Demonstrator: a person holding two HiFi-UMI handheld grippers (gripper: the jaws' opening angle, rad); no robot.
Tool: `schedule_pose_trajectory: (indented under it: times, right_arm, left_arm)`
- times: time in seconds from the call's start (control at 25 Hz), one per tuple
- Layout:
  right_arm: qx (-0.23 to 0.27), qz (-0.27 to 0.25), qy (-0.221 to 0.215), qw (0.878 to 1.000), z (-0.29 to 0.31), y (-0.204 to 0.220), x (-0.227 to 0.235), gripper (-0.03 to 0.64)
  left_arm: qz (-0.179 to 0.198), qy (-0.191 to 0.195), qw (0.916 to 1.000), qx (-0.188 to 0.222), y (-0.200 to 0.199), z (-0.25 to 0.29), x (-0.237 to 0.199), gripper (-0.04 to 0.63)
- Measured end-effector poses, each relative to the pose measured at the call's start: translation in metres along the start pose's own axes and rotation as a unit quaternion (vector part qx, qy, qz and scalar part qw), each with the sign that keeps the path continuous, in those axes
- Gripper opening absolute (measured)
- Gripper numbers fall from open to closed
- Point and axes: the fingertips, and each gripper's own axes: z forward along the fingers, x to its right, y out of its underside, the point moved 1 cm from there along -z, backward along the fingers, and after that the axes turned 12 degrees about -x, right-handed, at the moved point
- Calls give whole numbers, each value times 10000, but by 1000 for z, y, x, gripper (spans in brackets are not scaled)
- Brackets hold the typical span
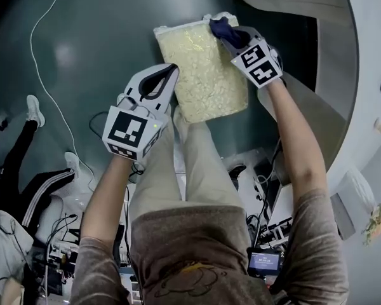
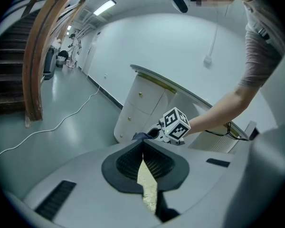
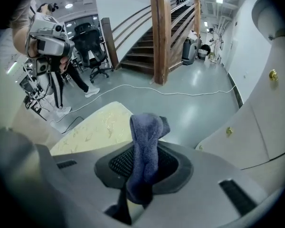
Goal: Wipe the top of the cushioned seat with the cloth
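The cushioned seat (image 1: 203, 68) is a pale yellow patterned square on the floor ahead of me. My right gripper (image 1: 227, 32) is shut on a dark blue cloth (image 1: 223, 28) at the seat's far right corner. In the right gripper view the cloth (image 3: 146, 137) stands up between the jaws, with the seat (image 3: 92, 127) below to the left. My left gripper (image 1: 170, 72) is shut with nothing in it, over the seat's near left edge. The left gripper view shows a sliver of the seat (image 2: 148, 186) through the jaws, and beyond them the right gripper (image 2: 152, 134) with the cloth (image 2: 140, 136).
A white curved cabinet (image 1: 343, 75) stands close on the right of the seat. A white cable (image 1: 44, 75) runs across the grey floor on the left. A person's legs (image 1: 19, 164) and cables and equipment (image 1: 260, 234) lie behind. A wooden staircase (image 3: 161, 32) is farther off.
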Motion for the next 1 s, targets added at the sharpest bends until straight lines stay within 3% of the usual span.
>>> schedule_pose_trajectory:
  times: [0.4,1.0]
  right_arm:
    - [-73,196,-368,9991,6,11,-15,84]
    - [-38,256,-548,9982,-1,44,-65,83]
  left_arm:
    - [153,181,9997,-117,2,3,11,18]
    - [371,386,9983,-234,15,5,32,18]
